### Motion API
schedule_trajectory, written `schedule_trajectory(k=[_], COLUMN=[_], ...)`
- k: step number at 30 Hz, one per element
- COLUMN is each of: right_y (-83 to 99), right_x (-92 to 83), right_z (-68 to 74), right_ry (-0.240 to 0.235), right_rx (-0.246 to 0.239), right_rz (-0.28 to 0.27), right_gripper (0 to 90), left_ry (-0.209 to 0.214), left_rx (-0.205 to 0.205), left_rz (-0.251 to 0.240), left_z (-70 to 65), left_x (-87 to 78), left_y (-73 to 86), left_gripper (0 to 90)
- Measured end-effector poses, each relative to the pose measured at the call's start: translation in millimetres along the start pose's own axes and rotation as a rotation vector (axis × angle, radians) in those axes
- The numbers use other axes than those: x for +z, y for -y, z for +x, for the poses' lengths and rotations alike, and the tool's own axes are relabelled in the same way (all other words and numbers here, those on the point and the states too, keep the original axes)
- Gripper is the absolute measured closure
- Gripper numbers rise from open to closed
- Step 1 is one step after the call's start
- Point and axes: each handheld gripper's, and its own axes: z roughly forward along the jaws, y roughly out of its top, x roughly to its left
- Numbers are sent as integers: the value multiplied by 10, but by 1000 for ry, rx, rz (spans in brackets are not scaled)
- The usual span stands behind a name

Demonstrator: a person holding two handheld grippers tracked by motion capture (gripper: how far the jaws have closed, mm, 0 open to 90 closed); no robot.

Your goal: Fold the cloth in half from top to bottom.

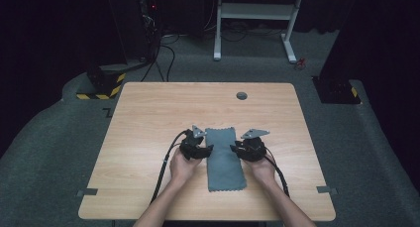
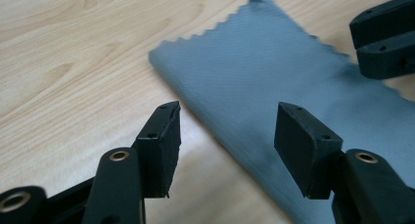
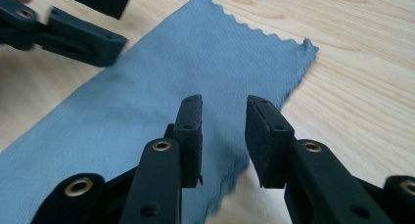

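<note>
Flanking the cloth [image 1: 225,159] mid-table [image 1: 148,113] in the high view, left gripper [image 1: 207,150] and right gripper [image 1: 234,148] face its long edges; the left gripper view has jaws apart, empty, over its near edge; the right gripper view, jaws narrower, empty; next, I judge, nip both edges to fold
</note>
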Motion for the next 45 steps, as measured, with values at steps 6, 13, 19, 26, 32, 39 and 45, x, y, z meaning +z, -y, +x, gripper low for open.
schedule_trajectory(k=[6,13,19,26,32,39,45], right_y=[-97,-124,-189,-160,-322,-431,-452], right_x=[208,315,275,341,399,520,570], right_z=[-90,-149,-281,-375,-338,-389,-410], right_ry=[22,61,110,112,134,168,164], right_rx=[26,24,59,123,113,138,146], right_rz=[21,26,16,14,37,78,82], right_gripper=[696,717,713,702,671,656,689], left_ry=[-36,-66,-87,-84,-85,-75,-60], left_rx=[-17,-28,-96,-68,-72,-69,-71], left_rz=[27,50,36,76,95,84,76], left_z=[55,139,292,308,320,309,309], left_x=[181,293,299,362,387,403,411], left_y=[-67,-147,-145,-252,-300,-316,-320], left_gripper=[439,434,451,466,478,584,660])
